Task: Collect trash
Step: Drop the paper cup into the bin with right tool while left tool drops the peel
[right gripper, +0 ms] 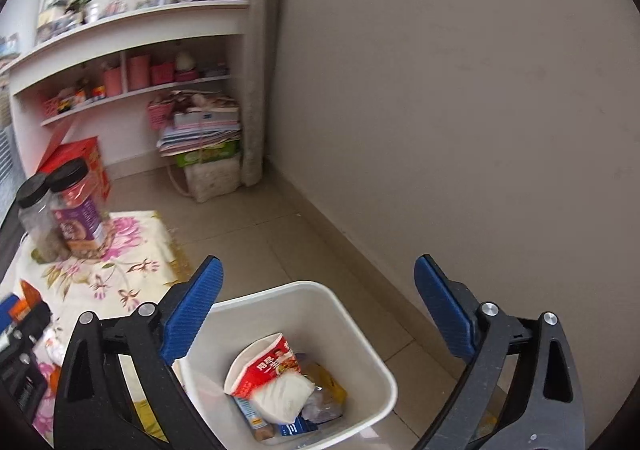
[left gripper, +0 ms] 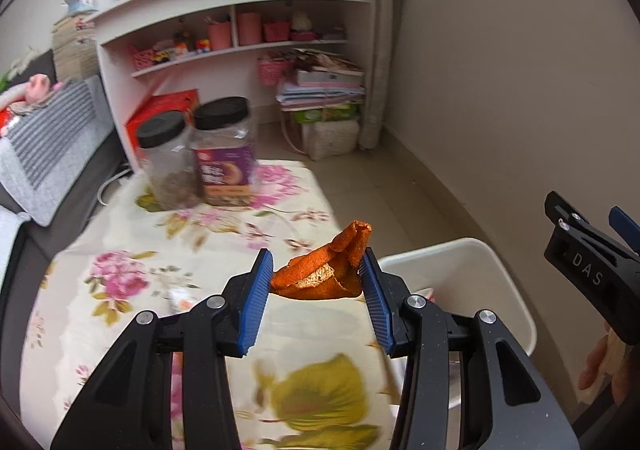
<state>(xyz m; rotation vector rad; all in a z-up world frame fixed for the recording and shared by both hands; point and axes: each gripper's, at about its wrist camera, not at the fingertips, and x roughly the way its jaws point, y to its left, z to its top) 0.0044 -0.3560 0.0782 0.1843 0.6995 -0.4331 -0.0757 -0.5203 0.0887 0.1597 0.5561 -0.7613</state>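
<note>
The left gripper (left gripper: 317, 278) holds a curled piece of orange peel (left gripper: 326, 270) between its blue ribbed fingers (left gripper: 256, 302). The peel is pinched at both ends and hangs in the air above the edge of a surface covered by a floral cloth (left gripper: 132, 278), just beside a white wastebasket (left gripper: 508, 290). From the left wrist view only the bin's rim and part of one inner wall show; the rest is cut off by the gripper's black arms.

The right gripper (right gripper: 318, 302) hovers over that same wastebasket (right gripper: 360, 334) with its fingers (right gripper: 196, 310) spread wide and nothing between them. Inside the bin lie a red and white snack wrapper (right gripper: 272, 366), a crumpled white tissue (right gripper: 282, 398), a yellowish wrapper and some blue packaging, all jumbled and partly covering one another; the print on them is too blurred to read. The bin stands on a tiled floor (right gripper: 280, 234) near a plain wall.

At the far end of the cloth stand two clear plastic jars with black lids (left gripper: 196, 154), touching or nearly so, one with a purple label. They are smeared by motion blur. Behind them a white shelf unit (left gripper: 240, 10) holds pink containers and small ornaments too small to identify. At the left edge of the right wrist view, the left gripper appears only as a dark, cut-off shape.
</note>
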